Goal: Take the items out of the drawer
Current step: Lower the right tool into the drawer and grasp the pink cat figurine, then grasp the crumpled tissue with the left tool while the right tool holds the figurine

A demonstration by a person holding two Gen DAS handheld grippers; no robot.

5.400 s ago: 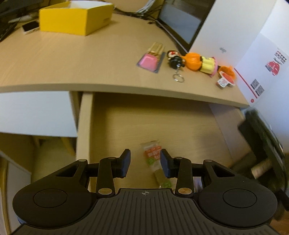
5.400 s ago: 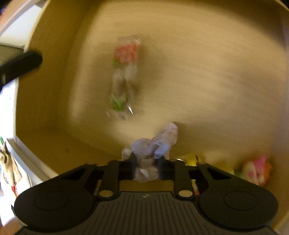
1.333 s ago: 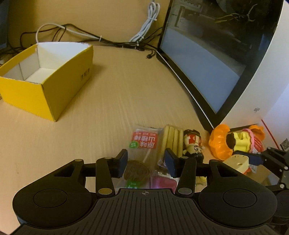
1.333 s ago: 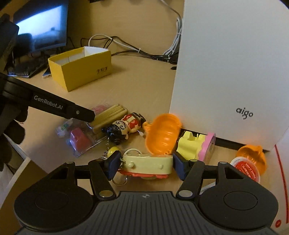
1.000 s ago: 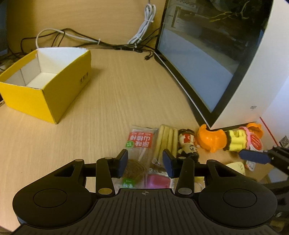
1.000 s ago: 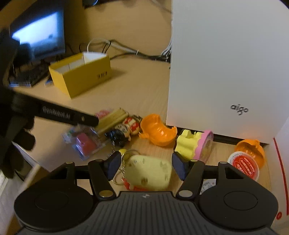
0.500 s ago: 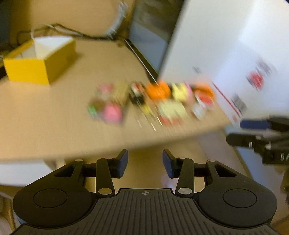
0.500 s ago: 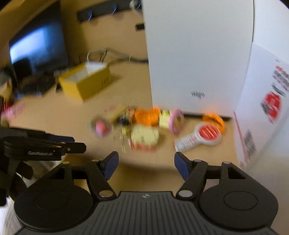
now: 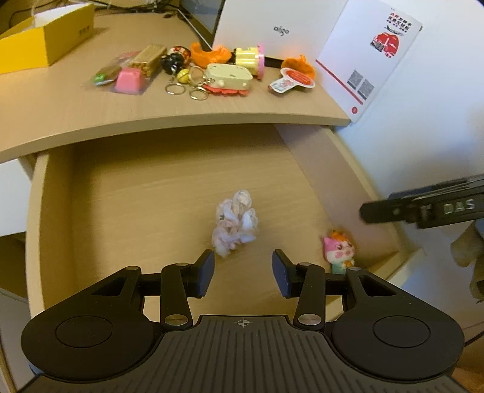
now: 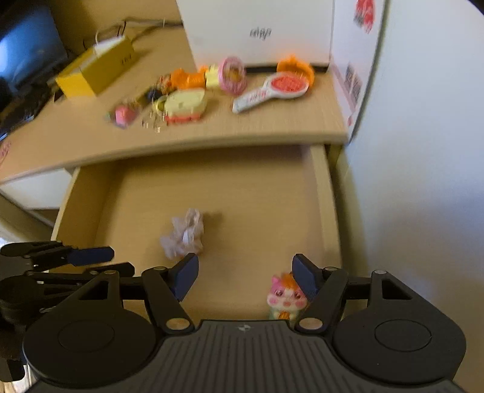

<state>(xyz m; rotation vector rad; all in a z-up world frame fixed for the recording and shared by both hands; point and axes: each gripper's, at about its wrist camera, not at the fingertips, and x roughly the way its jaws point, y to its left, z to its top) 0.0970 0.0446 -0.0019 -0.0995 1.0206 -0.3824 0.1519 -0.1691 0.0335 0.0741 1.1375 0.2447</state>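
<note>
Wooden desk [image 9: 75, 115] carries a yellow box [image 9: 45, 39] and a cluster of small toys and snack packets beside a white panel [image 9: 260, 27]. Below, drawer [image 9: 127, 193] stands pulled out. Inside: crumpled pale wrapper [image 9: 234, 222] mid-floor, pink cat figurine [image 9: 337, 251] upright near the right wall. Left gripper [image 9: 243, 273] spread, empty, above the drawer's front, just short of the wrapper. Right gripper [image 10: 245, 276] spread wide, empty, figurine [image 10: 286, 297] beside its right finger.

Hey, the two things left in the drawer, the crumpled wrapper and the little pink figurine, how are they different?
The crumpled wrapper is pale, shapeless and lies mid-drawer; the pink figurine is brightly coloured, has a cartoon face and stands upright near the right front corner. The wrapper looks bigger than the figurine. Both rest loose on the drawer floor, ungripped.
</note>
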